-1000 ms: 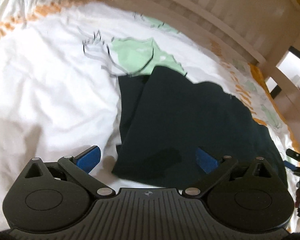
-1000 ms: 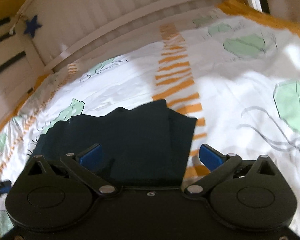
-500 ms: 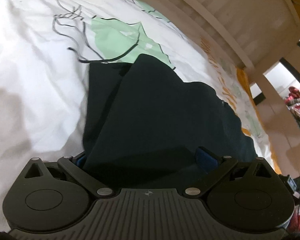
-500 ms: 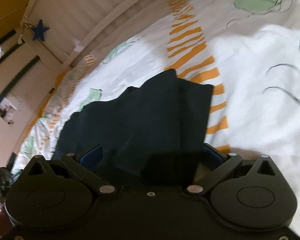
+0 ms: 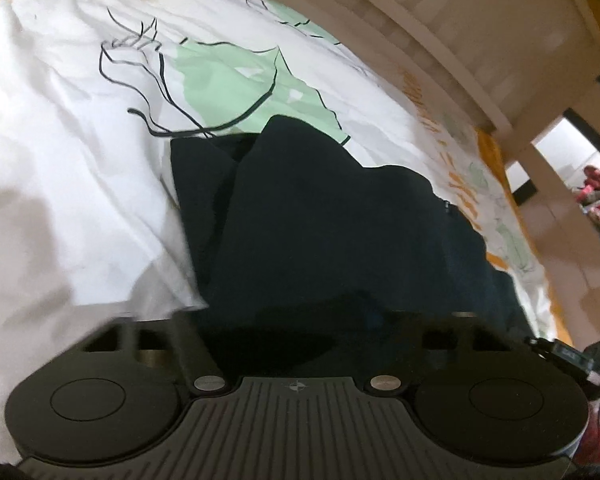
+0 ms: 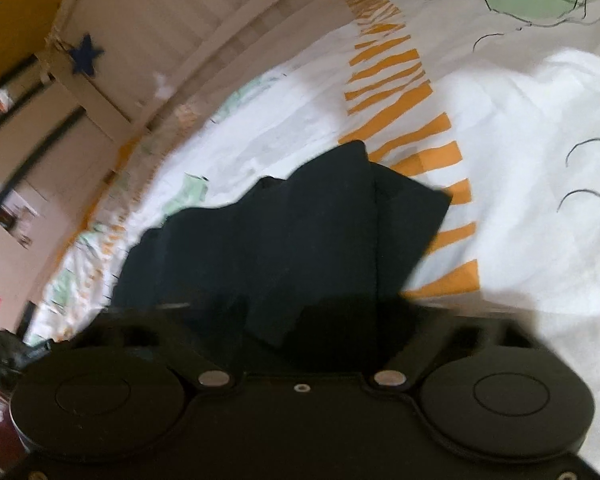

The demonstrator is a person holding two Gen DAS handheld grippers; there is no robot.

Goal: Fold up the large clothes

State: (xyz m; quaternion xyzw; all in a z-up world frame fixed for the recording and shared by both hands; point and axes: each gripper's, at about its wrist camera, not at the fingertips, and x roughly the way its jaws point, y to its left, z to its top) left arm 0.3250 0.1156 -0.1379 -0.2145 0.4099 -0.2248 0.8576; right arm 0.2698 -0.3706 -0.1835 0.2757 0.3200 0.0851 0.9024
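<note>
Dark fabric of the garment (image 5: 324,216), spread on the bed (image 5: 80,160), is being closed upon at its near edge by the left tool (image 5: 296,320) and right tool (image 6: 300,320), so a joint lift-and-fold is judged next.

A bed (image 5: 72,184) lay under a white cover printed with green shapes and orange stripes (image 6: 396,92). Behind it ran a pale slatted bed rail (image 5: 472,28); a dark blue star (image 6: 85,56) hung on its post, and the wall beyond was yellow-orange (image 6: 16,4)
</note>
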